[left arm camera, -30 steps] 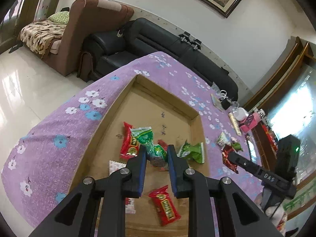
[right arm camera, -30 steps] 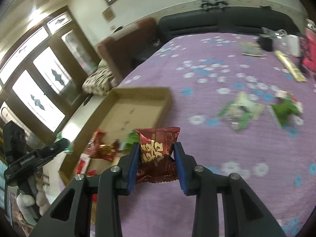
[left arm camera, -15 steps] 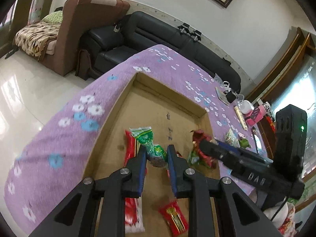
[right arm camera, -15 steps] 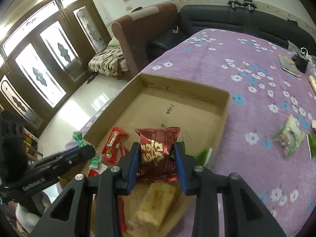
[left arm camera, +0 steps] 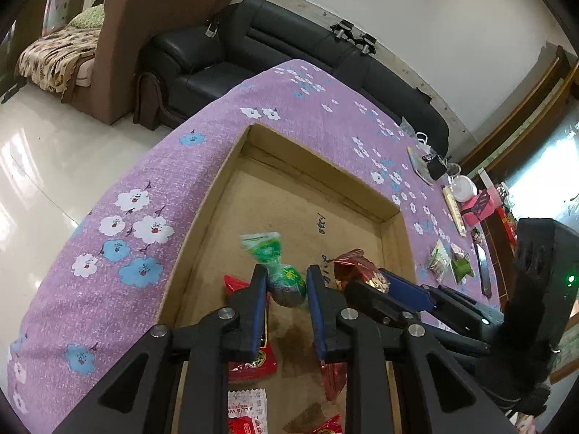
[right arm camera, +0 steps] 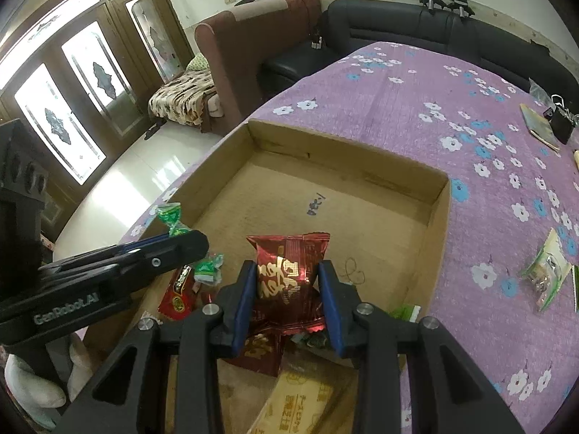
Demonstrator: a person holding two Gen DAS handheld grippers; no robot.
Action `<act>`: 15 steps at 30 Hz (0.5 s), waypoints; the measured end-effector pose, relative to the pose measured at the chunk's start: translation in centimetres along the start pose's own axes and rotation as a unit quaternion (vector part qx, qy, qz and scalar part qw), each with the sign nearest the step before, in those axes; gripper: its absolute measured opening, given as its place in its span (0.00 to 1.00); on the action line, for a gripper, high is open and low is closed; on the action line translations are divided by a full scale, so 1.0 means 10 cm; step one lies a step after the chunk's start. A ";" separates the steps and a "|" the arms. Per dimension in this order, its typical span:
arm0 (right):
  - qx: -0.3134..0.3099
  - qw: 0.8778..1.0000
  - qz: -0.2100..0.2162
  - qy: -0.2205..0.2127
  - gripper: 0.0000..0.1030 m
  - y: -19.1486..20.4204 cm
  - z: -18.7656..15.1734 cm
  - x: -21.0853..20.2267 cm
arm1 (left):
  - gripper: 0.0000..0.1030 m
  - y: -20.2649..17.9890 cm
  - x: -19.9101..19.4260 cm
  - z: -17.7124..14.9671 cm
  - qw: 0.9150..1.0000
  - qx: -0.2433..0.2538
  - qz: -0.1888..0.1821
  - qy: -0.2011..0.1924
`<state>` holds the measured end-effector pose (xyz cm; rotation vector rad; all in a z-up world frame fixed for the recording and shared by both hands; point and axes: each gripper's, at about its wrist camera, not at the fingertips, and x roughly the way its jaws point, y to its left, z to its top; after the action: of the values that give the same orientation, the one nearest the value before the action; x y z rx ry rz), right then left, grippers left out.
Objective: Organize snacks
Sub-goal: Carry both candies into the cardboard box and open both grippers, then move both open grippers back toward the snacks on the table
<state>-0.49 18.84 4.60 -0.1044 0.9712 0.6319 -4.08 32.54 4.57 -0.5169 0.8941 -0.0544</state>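
My left gripper (left arm camera: 286, 291) is shut on a green wrapped candy (left arm camera: 278, 271) and holds it above the near part of the open cardboard box (left arm camera: 231, 166). My right gripper (right arm camera: 289, 289) is shut on a dark red foil snack packet (right arm camera: 289, 271) over the same box (right arm camera: 439, 213). The right gripper also shows in the left wrist view (left arm camera: 376, 285), just right of the left one. The left gripper shows in the right wrist view (right arm camera: 181, 242) with the green candy (right arm camera: 173, 218). Red, green and beige snack packs (right arm camera: 179, 293) lie in the box's near end.
The box sits on a table with a purple flowered cloth (right arm camera: 416, 94). Green snack packs (right arm camera: 546, 271) lie loose on the cloth to the right. Keys, a booklet and a cup (left arm camera: 459, 188) stand at the far right. Sofas (left arm camera: 253, 47) lie beyond the table.
My right gripper has swung left with the red packet from over the cloth to over the box, close beside the left gripper. The left gripper has lifted the green candy slightly.
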 end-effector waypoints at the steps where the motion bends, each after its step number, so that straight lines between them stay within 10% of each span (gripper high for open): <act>1: 0.000 1.000 -0.001 0.000 0.33 0.01 0.00 0.00 | 0.26 0.01 0.00 0.00 1.000 -0.004 -0.003 0.001; 15: 0.015 0.999 0.009 -0.040 0.38 -0.03 0.01 -0.32 | 0.84 0.00 -0.42 -0.05 0.998 -0.028 -0.009 -0.053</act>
<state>-1.59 17.20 7.12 -0.0436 0.9058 0.6329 -7.10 33.41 7.38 -0.5737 0.7883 -0.0176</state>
